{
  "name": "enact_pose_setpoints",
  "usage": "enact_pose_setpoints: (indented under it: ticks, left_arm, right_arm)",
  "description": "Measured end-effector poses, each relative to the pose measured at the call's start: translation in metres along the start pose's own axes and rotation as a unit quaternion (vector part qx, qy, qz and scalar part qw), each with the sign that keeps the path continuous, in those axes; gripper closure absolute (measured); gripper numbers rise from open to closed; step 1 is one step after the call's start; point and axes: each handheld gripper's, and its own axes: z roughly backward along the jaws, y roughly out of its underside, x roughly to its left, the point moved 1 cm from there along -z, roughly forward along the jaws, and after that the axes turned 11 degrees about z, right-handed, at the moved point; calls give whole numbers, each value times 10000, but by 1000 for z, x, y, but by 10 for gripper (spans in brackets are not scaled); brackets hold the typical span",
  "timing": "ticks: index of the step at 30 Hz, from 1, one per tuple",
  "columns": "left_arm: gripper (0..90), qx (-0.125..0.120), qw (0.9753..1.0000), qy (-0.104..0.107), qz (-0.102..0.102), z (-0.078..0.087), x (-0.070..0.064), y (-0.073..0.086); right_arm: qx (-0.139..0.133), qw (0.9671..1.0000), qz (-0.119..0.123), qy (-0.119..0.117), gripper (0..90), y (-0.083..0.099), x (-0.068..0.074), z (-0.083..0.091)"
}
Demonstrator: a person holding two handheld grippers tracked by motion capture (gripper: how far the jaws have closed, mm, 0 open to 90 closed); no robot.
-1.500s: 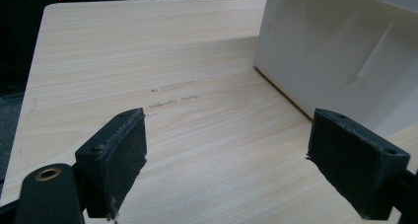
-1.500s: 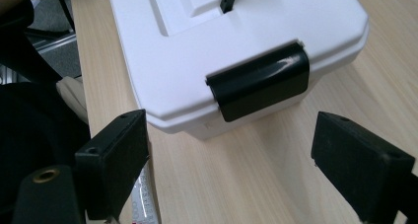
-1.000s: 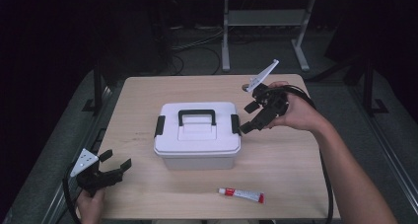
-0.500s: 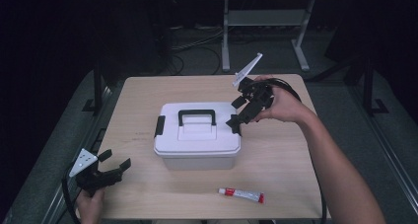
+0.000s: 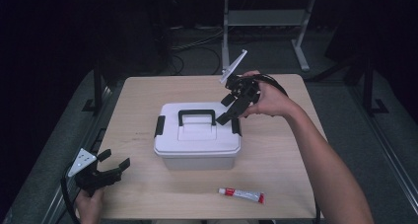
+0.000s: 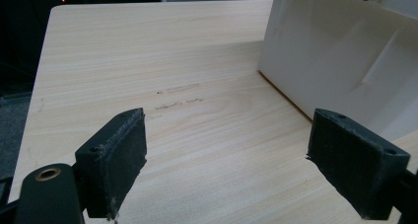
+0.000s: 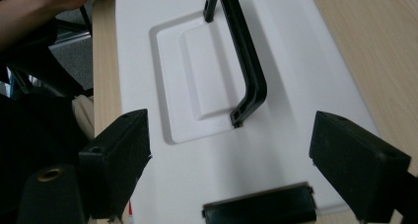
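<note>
— Box (image 5: 197,135) first: where does it sit?
— White plastic box, lid on, near the middle of the pale wooden worktop (image 5: 286,150). A black carrying handle (image 5: 196,116) stands up from the lid, and a black latch (image 5: 159,126) shows at each short end.

— And the right gripper (image 5: 230,108)?
— Held in the person's right hand (image 5: 268,99) above the box's right end, tilted down toward the lid. Its jaws stand wide apart with nothing between them. In the right gripper view the lid (image 7: 296,86) lies under the jaws, the handle (image 7: 244,56) ahead of them and the right-end latch (image 7: 259,211) at the bottom edge.

— The left gripper (image 5: 114,164)?
— Low at the worktop's near left corner, well apart from the box, in the left hand (image 5: 88,202). Jaws spread, empty. The left gripper view looks along bare wood (image 6: 148,86) with the box's wall (image 6: 340,61) at the right.

— Anything else on the worktop?
— A small white tube (image 5: 240,195) with a red cap end lies flat near the front edge, in front of the box and apart from it.
</note>
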Motion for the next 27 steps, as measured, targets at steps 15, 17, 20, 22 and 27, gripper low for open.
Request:
enact_pose_setpoints:
  ticks: [15,17,20,22,27]
  left_arm:
    - [141,-26,10000,1,37,1,1,0]
    - [141,-28,10000,1,38,1,1,0]
    - [141,-42,10000,2,41,1,1,0]
    - [141,-45,10000,0,49,2,2,0]
    - [141,-35,10000,2,60,3,2,0]
  right_arm:
    - [38,9997,129,-192,224,-25,-10,-21]
    - [57,9997,148,-182,234,-27,-11,-22]
    - [77,9996,138,-253,272,-31,-14,-29]
    - [91,9994,118,-300,313,-32,-15,-32]
    - [149,9993,99,-340,356,-35,-18,-40]
